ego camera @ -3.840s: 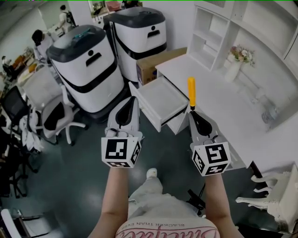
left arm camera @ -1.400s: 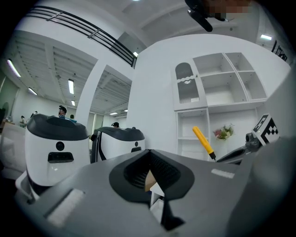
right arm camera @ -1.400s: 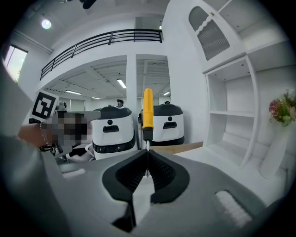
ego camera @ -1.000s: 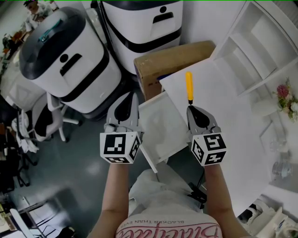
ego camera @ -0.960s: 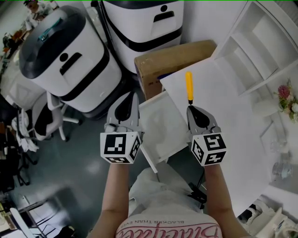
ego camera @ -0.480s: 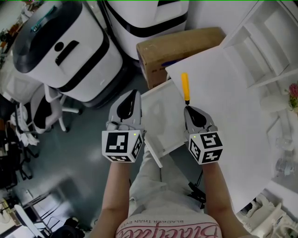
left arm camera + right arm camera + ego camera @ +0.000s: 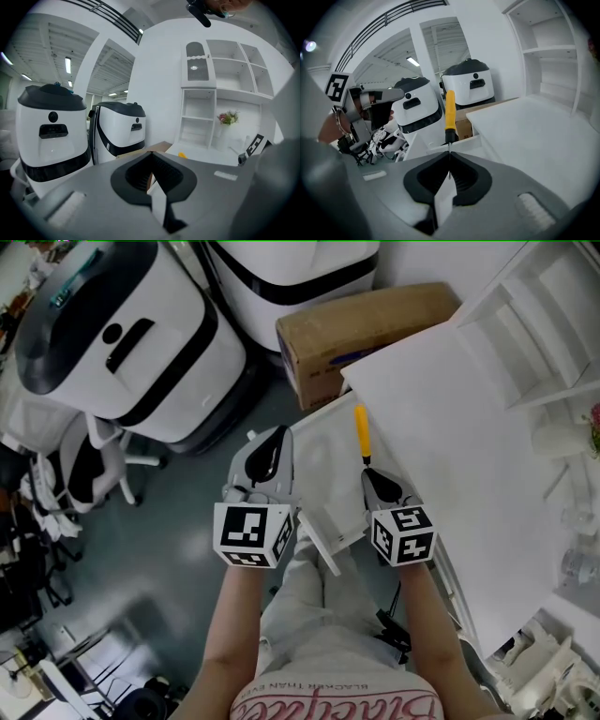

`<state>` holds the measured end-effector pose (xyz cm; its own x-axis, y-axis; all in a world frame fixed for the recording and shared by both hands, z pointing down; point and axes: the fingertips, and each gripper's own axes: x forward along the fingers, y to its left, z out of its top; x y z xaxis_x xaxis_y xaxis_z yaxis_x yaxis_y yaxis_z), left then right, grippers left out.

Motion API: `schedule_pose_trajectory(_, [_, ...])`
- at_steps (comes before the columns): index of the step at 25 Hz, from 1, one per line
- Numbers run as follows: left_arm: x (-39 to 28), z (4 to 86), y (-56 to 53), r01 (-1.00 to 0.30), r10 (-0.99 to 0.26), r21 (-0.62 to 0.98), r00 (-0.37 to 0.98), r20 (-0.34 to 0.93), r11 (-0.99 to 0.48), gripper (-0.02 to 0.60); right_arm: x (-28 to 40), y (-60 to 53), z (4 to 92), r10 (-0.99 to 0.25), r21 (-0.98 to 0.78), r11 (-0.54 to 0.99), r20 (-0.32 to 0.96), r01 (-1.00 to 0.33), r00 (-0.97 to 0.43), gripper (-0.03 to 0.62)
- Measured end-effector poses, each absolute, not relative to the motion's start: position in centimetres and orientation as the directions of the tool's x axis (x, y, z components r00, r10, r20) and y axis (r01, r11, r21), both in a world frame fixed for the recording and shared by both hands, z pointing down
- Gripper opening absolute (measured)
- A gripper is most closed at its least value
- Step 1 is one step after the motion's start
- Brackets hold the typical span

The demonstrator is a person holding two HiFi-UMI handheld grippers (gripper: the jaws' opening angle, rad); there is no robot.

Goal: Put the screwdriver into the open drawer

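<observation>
In the head view the white drawer (image 7: 323, 479) stands pulled open from under the white desk (image 7: 450, 418). My right gripper (image 7: 375, 476) is shut on the thin metal shaft of a yellow-handled screwdriver (image 7: 361, 432). The handle points away from me, over the drawer's right side by the desk edge. In the right gripper view the yellow-handled screwdriver (image 7: 450, 110) rises straight out of the closed right gripper (image 7: 449, 157), with the drawer's wall (image 7: 471, 141) behind it. My left gripper (image 7: 269, 457) hangs at the drawer's left edge. Seen in its own view, the left gripper (image 7: 151, 161) is shut and holds nothing.
Two large white-and-black machines (image 7: 122, 343) (image 7: 291, 273) stand past the drawer, with a cardboard box (image 7: 366, 329) against the desk's far end. A white shelf unit (image 7: 544, 324) sits on the desk at the right. An office chair (image 7: 89, 474) is on the dark floor at the left.
Both grippers have come down toward the drawer. The screwdriver handle, earlier over the desk top's corner, now lies over the drawer's right side. Both grippers stay shut.
</observation>
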<state>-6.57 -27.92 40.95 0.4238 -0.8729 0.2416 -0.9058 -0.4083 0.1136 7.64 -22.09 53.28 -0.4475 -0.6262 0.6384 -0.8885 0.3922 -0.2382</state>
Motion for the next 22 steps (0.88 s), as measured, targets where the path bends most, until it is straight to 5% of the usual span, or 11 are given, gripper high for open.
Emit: schedule_pose_trajectory(22, [-7.5, 42.1, -29.1, -0.900, -0.857, 0.123, 0.436, 0.276, -0.418, 0.012, 6.7, -22.0, 63.2, -0.461, -0.286, 0.319, 0.787, -0.904, -0.411, 0.015])
